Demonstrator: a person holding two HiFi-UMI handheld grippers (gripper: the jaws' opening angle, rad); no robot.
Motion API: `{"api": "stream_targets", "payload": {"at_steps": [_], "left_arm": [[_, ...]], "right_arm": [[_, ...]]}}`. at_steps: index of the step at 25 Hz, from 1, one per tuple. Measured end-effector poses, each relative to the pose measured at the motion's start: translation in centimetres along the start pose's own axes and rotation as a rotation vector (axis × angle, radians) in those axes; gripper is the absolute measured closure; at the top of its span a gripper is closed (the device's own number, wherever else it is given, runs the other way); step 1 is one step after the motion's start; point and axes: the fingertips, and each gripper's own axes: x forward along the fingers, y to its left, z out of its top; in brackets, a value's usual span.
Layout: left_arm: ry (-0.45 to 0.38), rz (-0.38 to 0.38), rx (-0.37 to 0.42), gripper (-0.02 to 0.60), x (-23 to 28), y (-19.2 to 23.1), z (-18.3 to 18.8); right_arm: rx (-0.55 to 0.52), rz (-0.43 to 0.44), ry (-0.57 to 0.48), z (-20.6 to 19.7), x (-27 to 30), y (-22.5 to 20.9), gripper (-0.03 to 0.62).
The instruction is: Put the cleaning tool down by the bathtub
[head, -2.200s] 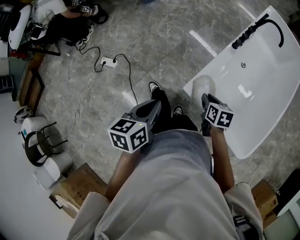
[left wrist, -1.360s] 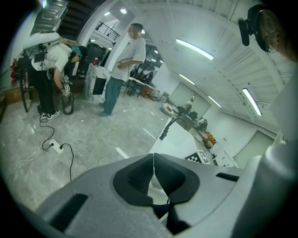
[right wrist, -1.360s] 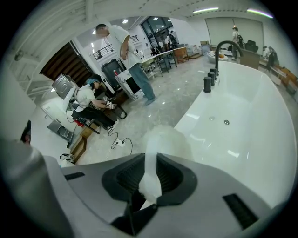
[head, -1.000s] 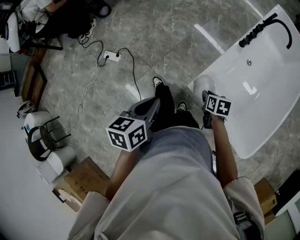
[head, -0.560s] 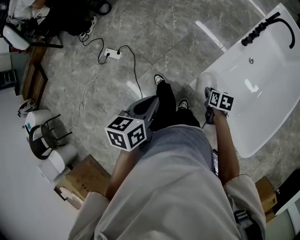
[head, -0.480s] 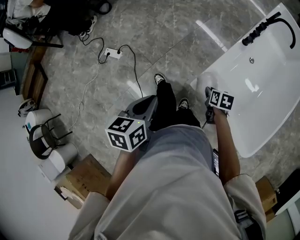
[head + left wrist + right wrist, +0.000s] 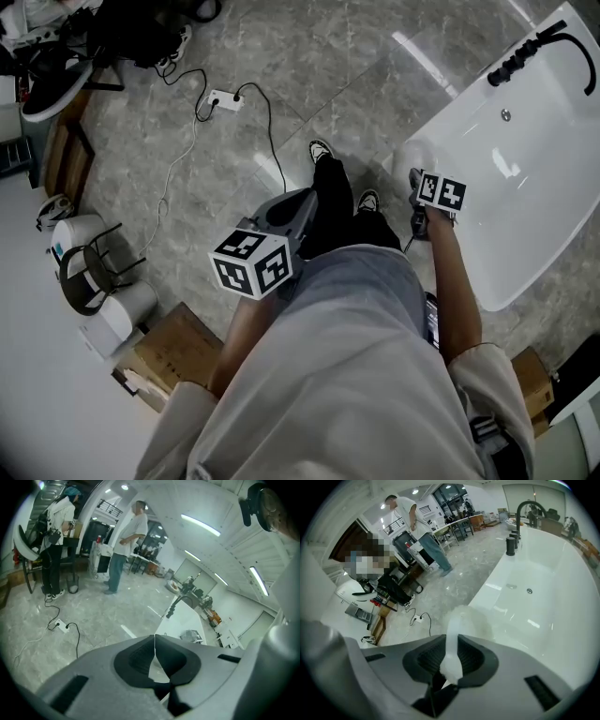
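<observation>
My right gripper [image 7: 451,641] is shut on the cleaning tool [image 7: 454,625], a white translucent handle with a rounded pale head that sticks out ahead of the jaws. In the head view the right gripper [image 7: 417,183] hovers over the near corner of the white bathtub [image 7: 525,159], and the tool [image 7: 415,153] shows as a pale blob above the tub's rim. The bathtub [image 7: 539,588] fills the right half of the right gripper view. My left gripper [image 7: 298,211] is held in front of the body over the floor. Its jaws [image 7: 154,639] meet with nothing between them.
A black faucet [image 7: 530,47] stands at the tub's far end. A power strip with a black cable [image 7: 223,97] lies on the grey marble floor. Cardboard boxes [image 7: 173,352] and a stool [image 7: 89,272] are at the left. People [image 7: 126,541] stand farther off. My shoes [image 7: 321,152] are beside the tub.
The right gripper with the tool has drifted a little forward over the tub's near corner. The left gripper has hardly moved.
</observation>
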Motion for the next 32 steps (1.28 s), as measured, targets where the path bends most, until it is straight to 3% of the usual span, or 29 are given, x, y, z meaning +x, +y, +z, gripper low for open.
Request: {"api": "stream_targets", "payload": {"at_steps": [9,32], "left_arm": [[0.013,-0.005,0.004,0.572,0.6,0.1,0.2],[-0.048,0.007,-0.031,0.572,0.2,0.2,0.7]], "right_arm": [[0.027,-0.002,0.013,0.0,0.9,-0.5,0.522],[0.044,-0.016,0.035,-1.0,1.0,-1.2,0.517]]}}
